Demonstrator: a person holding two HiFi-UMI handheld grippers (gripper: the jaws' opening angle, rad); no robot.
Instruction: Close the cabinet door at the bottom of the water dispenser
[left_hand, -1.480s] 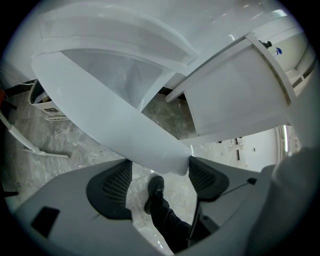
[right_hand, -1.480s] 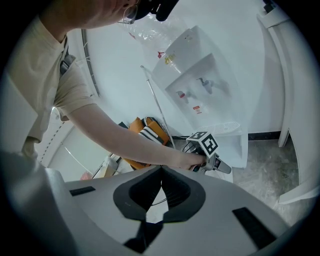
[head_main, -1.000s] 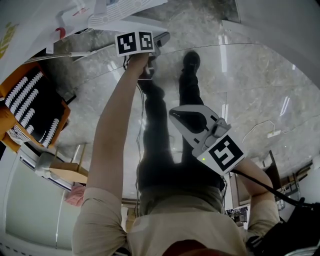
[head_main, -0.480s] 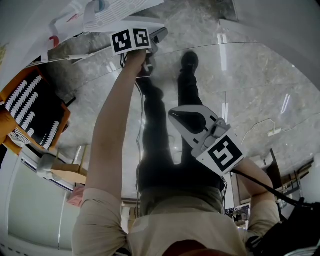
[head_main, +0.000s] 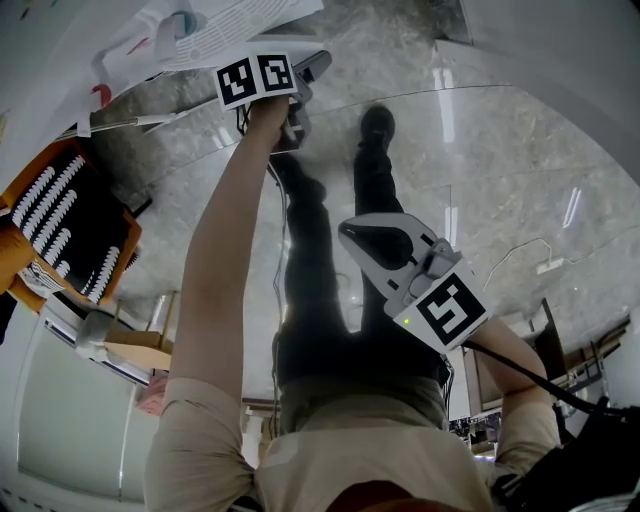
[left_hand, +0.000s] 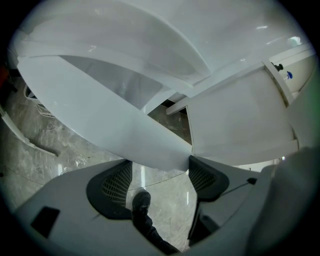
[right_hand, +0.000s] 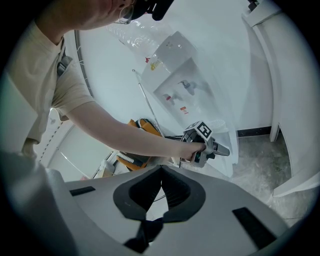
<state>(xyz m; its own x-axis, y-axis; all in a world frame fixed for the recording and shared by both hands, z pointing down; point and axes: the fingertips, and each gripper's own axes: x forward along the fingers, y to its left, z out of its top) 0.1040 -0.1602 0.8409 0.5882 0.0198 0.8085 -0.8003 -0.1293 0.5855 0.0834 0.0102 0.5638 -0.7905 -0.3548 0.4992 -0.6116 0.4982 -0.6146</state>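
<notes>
Door (left_hand: 100, 120): white panel at the foot of the dispenser (right_hand: 180, 90). It stands ajar, swung out from the dispenser's front.
Cabinet (left_hand: 120, 85): its grey inside shows in the gap behind the door, under the dispenser's taps.
Left gripper (left_hand: 160, 164): low at the dispenser's base, at the end of a stretched-out arm (head_main: 225, 250). Its tongs are spread wide. The door's free corner lies across the gap at their tips and is not pinched.
Right gripper (right_hand: 161, 171): well back from the dispenser, near the person's waist. Its tongs are pressed together on nothing.
Stage: as I judge it, the door is partway between open and shut, and a gap to the dispenser's front is left to close.
Risk, slip: only the tips bear on a smooth, slanting corner. A push off the door's line could let them skate off, and the door would stop short or swing back.
Risk, trapped tip: with the tongs astride the edge, one tip may sit on the cabinet side. If so, it could be caught between the door and the dispenser's frame as the gap shuts.
Risk, bounce: a hard shove could make the door rebound instead of seating.
Risk, shove: the dispenser stands tall on a polished floor (head_main: 480, 150). Too much force low down could shift it.
</notes>
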